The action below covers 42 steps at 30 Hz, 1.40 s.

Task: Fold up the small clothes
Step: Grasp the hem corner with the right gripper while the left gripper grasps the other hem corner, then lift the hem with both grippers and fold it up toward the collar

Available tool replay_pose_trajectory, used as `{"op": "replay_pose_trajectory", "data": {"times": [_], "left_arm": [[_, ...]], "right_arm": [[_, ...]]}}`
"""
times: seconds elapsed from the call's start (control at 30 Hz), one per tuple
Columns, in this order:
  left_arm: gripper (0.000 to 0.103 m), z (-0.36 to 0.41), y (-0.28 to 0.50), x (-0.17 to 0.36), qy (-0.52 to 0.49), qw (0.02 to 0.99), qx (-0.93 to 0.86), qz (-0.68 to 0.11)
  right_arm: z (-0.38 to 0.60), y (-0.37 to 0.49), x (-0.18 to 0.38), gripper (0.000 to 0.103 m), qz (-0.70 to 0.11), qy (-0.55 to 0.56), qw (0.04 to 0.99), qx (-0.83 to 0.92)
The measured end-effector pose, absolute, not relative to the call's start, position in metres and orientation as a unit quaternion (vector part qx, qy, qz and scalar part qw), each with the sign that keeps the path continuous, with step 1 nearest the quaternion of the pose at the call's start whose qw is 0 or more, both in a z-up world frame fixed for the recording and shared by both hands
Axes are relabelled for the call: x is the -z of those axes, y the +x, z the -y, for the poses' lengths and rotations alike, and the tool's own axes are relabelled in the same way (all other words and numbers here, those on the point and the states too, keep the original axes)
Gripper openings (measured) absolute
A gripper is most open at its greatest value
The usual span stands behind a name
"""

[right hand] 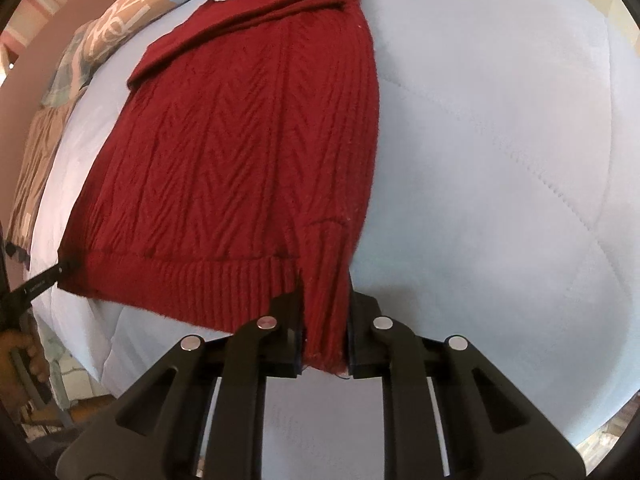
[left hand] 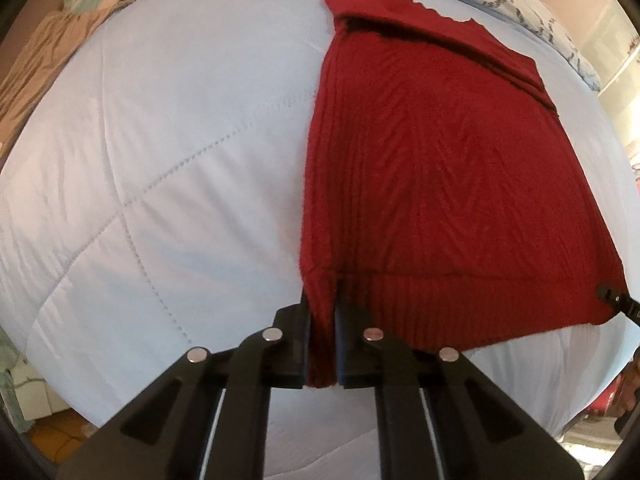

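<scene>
Both wrist views are evenly lit by soft, diffuse light, bright enough to wash the pale blue quilt [left hand: 168,168] nearly white in places. The red knit sweater [left hand: 432,168] reads deep and saturated; its cable pattern is crisper in the right wrist view [right hand: 224,152] and softer, slightly smeared in the left. A dark shadow sits under the folded-over collar band [left hand: 360,24]. Small bright glints mark the metal pins [left hand: 273,334] on the black linkage. Strong fisheye distortion bulges the bed into a dome, and black vignette rings the corners, where the background turns blurry.
</scene>
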<state>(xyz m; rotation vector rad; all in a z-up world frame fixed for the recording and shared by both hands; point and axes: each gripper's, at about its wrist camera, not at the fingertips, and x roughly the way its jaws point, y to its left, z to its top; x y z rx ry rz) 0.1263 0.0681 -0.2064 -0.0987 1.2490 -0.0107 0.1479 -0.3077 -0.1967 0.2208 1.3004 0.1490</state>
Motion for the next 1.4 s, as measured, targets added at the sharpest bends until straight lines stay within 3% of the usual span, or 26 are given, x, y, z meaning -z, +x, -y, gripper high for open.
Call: {"op": "replay_pose_trajectory", "data": {"times": [0.27,0.6,1.4], "left_arm": [[0.008,-0.063,0.139,0.148,0.001,0.84,0.022,-0.542],[0.008,-0.075,0.178,0.097,-0.013,0.853,0.005,-0.521],[0.008,-0.09,0.271,0.061,-0.025,0.885,-0.018,-0.465]], "right_arm": [[0.288,0.135,0.141,0.014,-0.584,0.078,0.803,-0.09],[0.29,0.155,0.068,0.014,-0.539,0.076,0.834,-0.089],[0.29,0.283,0.044,0.014,-0.455,0.101,0.882,-0.071]]}}
